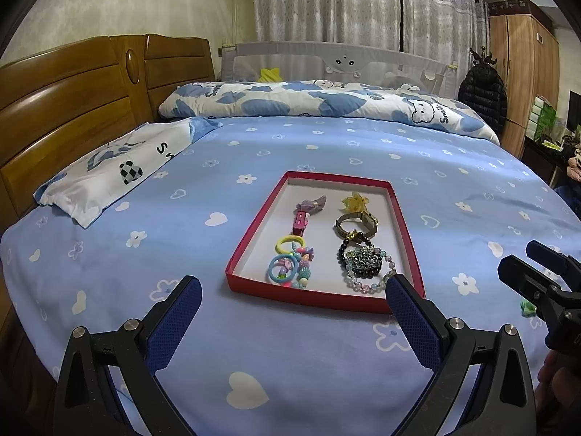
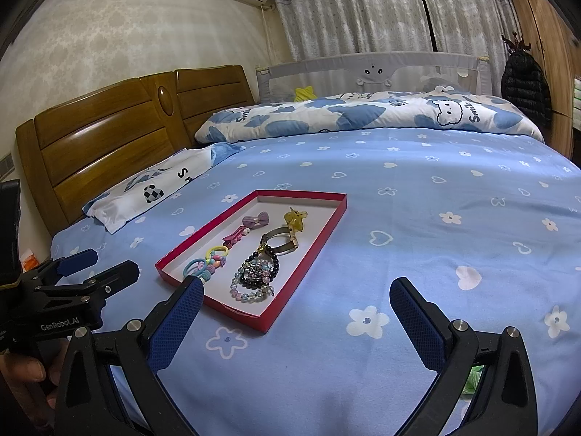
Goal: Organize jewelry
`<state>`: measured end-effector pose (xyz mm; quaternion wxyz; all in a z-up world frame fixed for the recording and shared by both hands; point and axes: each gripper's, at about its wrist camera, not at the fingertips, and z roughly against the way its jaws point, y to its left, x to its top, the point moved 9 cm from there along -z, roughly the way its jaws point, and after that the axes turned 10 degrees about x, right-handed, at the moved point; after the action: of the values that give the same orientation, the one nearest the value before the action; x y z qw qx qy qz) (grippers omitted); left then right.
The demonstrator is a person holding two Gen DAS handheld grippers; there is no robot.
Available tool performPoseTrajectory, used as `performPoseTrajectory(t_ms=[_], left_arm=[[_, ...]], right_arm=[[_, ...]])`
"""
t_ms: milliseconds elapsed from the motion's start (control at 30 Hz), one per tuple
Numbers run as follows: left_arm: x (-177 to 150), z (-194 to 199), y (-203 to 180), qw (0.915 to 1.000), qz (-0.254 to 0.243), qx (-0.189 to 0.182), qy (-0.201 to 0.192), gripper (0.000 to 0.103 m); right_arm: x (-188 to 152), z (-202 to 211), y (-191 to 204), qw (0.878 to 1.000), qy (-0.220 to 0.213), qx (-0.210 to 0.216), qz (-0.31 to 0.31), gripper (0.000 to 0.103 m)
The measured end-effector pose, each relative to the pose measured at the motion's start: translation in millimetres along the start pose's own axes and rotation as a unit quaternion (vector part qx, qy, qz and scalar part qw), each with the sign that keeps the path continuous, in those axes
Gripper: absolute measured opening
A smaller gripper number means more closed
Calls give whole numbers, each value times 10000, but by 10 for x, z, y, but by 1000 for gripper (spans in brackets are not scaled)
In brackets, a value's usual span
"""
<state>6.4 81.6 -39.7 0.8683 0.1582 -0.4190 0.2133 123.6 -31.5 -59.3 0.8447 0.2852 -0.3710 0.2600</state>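
Both our claws hang over the blue bedsheet (image 1: 326,152), holding nothing: left claw (image 1: 294,292) spread wide, right claw (image 2: 296,292) equally wide. Between them we see the red tray (image 1: 254,234), with hair ties (image 1: 287,259) left, beaded bracelets (image 1: 363,263) right, and a watch (image 1: 357,223) behind.
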Motion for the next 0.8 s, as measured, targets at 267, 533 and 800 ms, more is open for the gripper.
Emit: performPoseTrajectory(t_ms=[267, 533, 800], left_arm=[[-2, -4, 0, 10000, -7, -3, -1, 102], [-8, -10, 9, 10000, -19, -6, 1, 102], [-8, -7, 1, 10000, -25, -4, 2, 102]], right_arm=[[1, 0, -3, 10000, -3, -4, -9, 103], [-8, -8, 4, 10000, 4, -4, -7, 103], [-6, -4, 12, 10000, 5, 0, -2, 103]])
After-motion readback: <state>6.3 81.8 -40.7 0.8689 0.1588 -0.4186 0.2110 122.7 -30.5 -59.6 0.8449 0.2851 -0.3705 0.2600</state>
